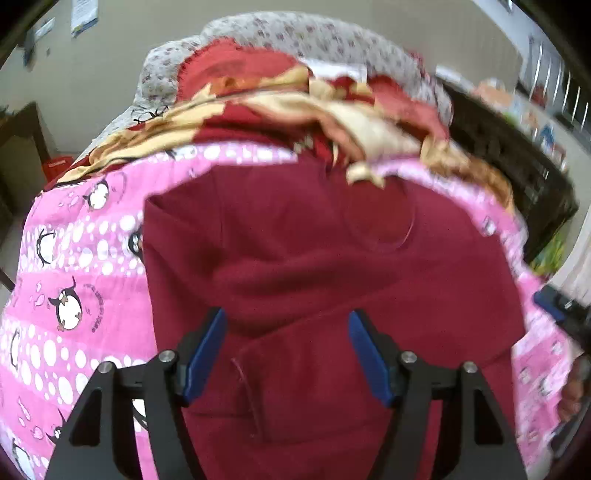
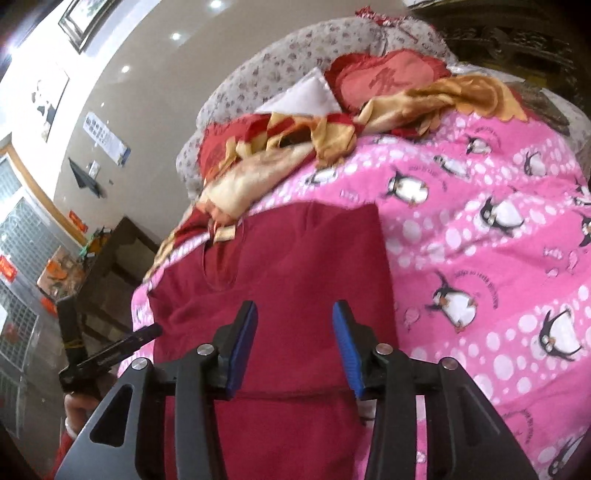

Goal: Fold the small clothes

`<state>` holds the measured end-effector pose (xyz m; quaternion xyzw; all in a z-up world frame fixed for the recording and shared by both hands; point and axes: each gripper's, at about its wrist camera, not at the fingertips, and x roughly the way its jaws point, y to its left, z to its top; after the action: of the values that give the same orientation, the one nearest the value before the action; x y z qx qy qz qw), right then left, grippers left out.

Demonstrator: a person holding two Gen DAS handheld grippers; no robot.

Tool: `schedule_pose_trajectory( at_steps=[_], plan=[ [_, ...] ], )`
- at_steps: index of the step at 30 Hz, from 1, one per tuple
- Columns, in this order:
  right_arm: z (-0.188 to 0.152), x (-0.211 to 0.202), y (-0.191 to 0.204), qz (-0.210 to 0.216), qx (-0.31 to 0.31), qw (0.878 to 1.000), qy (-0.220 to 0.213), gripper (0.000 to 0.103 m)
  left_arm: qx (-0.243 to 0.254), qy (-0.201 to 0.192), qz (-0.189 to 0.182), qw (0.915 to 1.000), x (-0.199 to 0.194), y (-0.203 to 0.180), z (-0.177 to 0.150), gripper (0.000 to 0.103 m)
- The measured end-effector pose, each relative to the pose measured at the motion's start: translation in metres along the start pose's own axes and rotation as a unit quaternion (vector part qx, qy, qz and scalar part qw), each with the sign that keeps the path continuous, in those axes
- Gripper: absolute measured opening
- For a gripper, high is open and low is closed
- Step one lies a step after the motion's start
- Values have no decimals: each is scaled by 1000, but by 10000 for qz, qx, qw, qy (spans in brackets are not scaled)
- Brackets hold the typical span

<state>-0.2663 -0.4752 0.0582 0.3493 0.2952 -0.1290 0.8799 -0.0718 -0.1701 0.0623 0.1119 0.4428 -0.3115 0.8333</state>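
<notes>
I have a dark red garment [image 1: 314, 258] lying flat on the pink penguin-print quilt [image 1: 74, 266] of a bed, with a heap of red and gold cloth [image 1: 295, 107] just beyond its far edge and a grey floral pillow [image 1: 295, 33] behind that. Its rounded neckline sits at the far end in both wrist views, so I read the long axis as running away from me, collar far and hem near. One layer already lies slantwise across the near part, with a seam edge showing between my left fingers, so I judge the fold to be partway through rather than just starting.

My left gripper [image 1: 288, 354] hangs over the near part of the garment with its jaws well apart; no cloth is pinched between the blue pads [image 1: 207, 354]. My right gripper [image 2: 295, 347] is also parted, over the near hem band, and I see nothing clamped there either, though the lowest part of the pads is hard to read. Its view catches the other tool at the left edge, well to the side.

Next, I think, I need to pinch both near corners together and carry them toward the collar, keeping the edges square
</notes>
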Motion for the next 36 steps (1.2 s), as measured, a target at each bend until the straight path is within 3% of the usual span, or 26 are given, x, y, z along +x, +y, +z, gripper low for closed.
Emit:
schedule_pose_trajectory(
  at_steps=[4,7,9,10,11,15,18,26,28,31,33,36],
  plan=[
    [-10,8,-1,-35,-42,9996,266,58,88,421,495,9978,26,-1,-12,72],
    [-11,7,-6,-37,22,9997,248,58,13,454,470,9979,33,2,-22,69],
    [-9,8,-9,-39,117,9997,227,58,-7,428,381,9984,31,1,-22,24],
    [-8,8,-10,-35,152,9996,220,58,-79,428,387,9983,28,2,-19,21],
    [-7,8,-10,-39,168,9996,212,58,-119,385,343,9986,24,3,-15,4],
    [-2,5,-6,-77,69,9999,112,58,-359,-154,43,9992,-12,15,8,5],
    [7,5,-4,-137,8,9999,4,58,-338,-453,127,9983,-28,20,21,5],
    [29,14,0,-412,-54,9991,-57,59,-646,-312,479,9963,-19,43,10,5],
    [31,19,5,-433,-204,9989,-29,59,-778,-129,374,9962,-7,48,5,5],
    [30,37,15,-332,-484,9982,159,58,-844,107,548,9949,17,50,-1,6],
    [28,51,17,-499,-623,9963,331,58,-893,149,577,9942,25,52,-3,9],
    [28,82,5,-1104,-734,9886,712,56,-1049,131,475,9933,25,56,-5,17]
  ],
)
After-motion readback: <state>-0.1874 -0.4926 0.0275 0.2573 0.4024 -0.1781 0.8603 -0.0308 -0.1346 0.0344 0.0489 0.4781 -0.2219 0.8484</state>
